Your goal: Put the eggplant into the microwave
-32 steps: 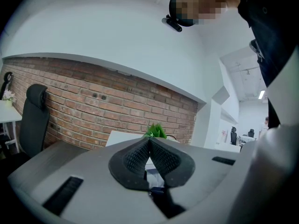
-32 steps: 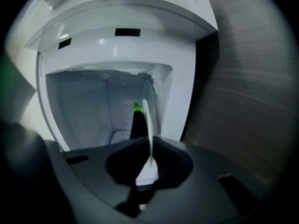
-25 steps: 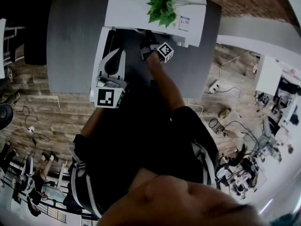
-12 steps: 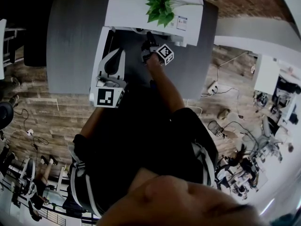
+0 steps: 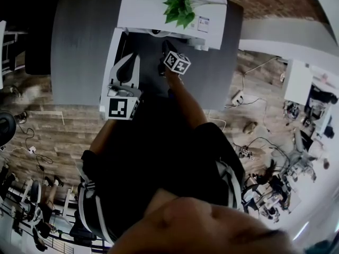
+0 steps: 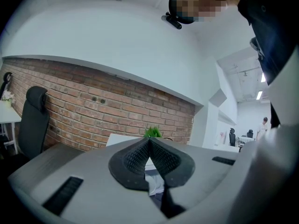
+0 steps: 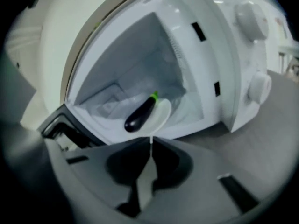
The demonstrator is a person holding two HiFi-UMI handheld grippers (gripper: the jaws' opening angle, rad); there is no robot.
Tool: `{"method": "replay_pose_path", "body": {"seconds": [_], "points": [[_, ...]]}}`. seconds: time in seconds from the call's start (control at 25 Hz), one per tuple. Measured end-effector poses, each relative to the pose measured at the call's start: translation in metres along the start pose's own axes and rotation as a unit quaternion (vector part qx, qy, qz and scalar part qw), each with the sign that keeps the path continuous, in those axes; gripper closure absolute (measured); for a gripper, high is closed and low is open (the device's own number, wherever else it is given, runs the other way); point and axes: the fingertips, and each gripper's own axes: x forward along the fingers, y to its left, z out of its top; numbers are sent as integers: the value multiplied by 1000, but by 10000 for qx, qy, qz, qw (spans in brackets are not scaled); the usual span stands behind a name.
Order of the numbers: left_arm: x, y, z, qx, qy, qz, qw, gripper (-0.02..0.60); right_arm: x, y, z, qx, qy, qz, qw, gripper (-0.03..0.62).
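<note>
In the right gripper view a dark purple eggplant [image 7: 140, 114] with a green stem lies on a white plate [image 7: 163, 115] inside the open white microwave [image 7: 205, 55]. My right gripper [image 7: 151, 140] is shut, and the plate's near rim runs down into its tips, so it looks pinched there. In the head view this gripper [image 5: 165, 54] reaches into the microwave's mouth [image 5: 153, 33]. My left gripper [image 5: 125, 70] hovers by the open door [image 5: 109, 62]; in its own view the left gripper [image 6: 149, 141] is shut on nothing and points up at a brick wall.
The microwave stands on a grey table [image 5: 79, 46] with a green plant [image 5: 179, 4] on its top. Two round knobs [image 7: 259, 87] sit right of the cavity. A black office chair [image 6: 32, 120] stands by the wall; cables lie on the wood floor [image 5: 47, 136].
The right gripper's marker cube has shifted a little left and turned at the microwave's mouth. The left gripper has barely moved.
</note>
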Motion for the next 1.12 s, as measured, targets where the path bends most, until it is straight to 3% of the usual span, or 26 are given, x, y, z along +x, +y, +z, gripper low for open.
{"method": "replay_pose_path", "body": {"seconds": [0.12, 0.28, 1.12], "points": [[0, 2, -2, 0, 30, 21, 10000, 545, 3, 12, -1, -520, 110, 10, 9986, 556], [1, 5, -3, 0, 45, 40, 10000, 545, 12, 21, -8, -762, 281, 66, 9967, 559], [13, 15, -15, -120, 277, 73, 9995, 545, 49, 32, 5, -267, 481, 135, 9984, 559]]}}
